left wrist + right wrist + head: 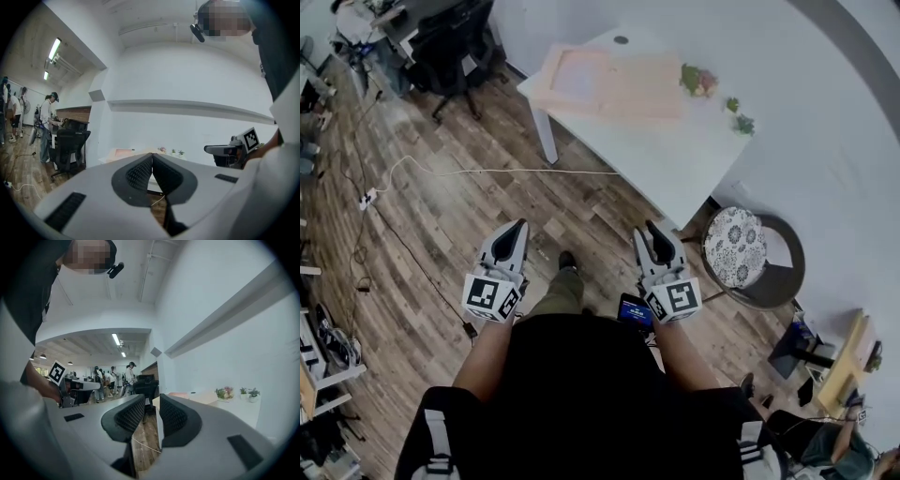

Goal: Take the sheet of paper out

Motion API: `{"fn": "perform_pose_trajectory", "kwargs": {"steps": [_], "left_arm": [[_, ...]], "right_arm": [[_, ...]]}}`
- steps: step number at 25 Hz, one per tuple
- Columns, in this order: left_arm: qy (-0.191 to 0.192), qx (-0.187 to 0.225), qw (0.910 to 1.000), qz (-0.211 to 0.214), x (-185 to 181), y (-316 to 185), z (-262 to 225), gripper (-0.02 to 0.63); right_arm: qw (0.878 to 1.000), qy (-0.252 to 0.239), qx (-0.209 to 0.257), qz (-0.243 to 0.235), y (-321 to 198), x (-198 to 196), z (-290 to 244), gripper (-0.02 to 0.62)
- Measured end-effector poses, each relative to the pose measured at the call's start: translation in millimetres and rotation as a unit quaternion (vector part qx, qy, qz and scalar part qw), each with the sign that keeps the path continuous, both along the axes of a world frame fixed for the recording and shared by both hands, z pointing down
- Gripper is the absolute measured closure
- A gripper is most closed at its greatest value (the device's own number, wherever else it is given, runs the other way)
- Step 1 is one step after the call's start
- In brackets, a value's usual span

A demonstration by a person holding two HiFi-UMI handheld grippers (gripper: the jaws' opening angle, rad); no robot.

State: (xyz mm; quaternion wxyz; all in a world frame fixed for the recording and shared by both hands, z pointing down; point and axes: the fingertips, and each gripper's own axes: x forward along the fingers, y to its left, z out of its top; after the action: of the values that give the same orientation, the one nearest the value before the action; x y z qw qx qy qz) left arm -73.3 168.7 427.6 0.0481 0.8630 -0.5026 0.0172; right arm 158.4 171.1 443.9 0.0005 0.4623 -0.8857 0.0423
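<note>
A pale pink flat folder [614, 82] with a lighter sheet of paper [578, 77] on its left part lies on the white table [675, 164] ahead of me. It shows small and far off in the left gripper view [123, 152]. Both grippers are held level at waist height, well short of the table. My left gripper [520, 227] [152, 158] is shut, its pads meeting at the tips with nothing between them. My right gripper [655, 230] [152, 404] stands open with a narrow empty gap between its pads.
Small potted plants [699, 81] [742, 123] stand at the table's right side. A round stool with a patterned cushion [734, 246] sits by the wall on the right. A black office chair [455, 42] and a white cable [487, 172] are on the wood floor. Several people [47, 126] stand far left.
</note>
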Motion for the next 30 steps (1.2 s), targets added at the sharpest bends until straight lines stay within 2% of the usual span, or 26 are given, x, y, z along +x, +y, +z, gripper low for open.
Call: {"fn": "perform_pose_trajectory", "kwargs": {"steps": [3, 7, 14, 18, 25, 30], "left_arm": [[-0.005, 0.008, 0.9998, 0.015, -6, -37, -9, 0.601], [-0.001, 0.005, 0.9997, 0.023, -20, -89, -8, 0.601], [0.014, -0.009, 0.9990, 0.042, -42, -165, 7, 0.601], [0.026, -0.020, 0.9986, 0.041, -58, -194, 17, 0.601], [0.033, -0.023, 0.9985, 0.037, -74, -241, 23, 0.601], [0.031, -0.020, 0.9989, 0.030, -81, -275, 25, 0.601]], "right_arm": [[1.000, -0.016, -0.016, 0.012, -37, -4, 4, 0.503], [1.000, -0.012, -0.024, 0.015, -87, -21, 4, 0.508], [1.000, 0.003, -0.010, 0.003, -174, -68, -12, 0.511], [1.000, -0.004, -0.014, 0.017, -203, -76, -13, 0.511], [0.999, -0.002, -0.014, 0.038, -244, -68, -17, 0.511], [0.999, -0.015, -0.019, 0.034, -274, -75, -7, 0.514]]}}
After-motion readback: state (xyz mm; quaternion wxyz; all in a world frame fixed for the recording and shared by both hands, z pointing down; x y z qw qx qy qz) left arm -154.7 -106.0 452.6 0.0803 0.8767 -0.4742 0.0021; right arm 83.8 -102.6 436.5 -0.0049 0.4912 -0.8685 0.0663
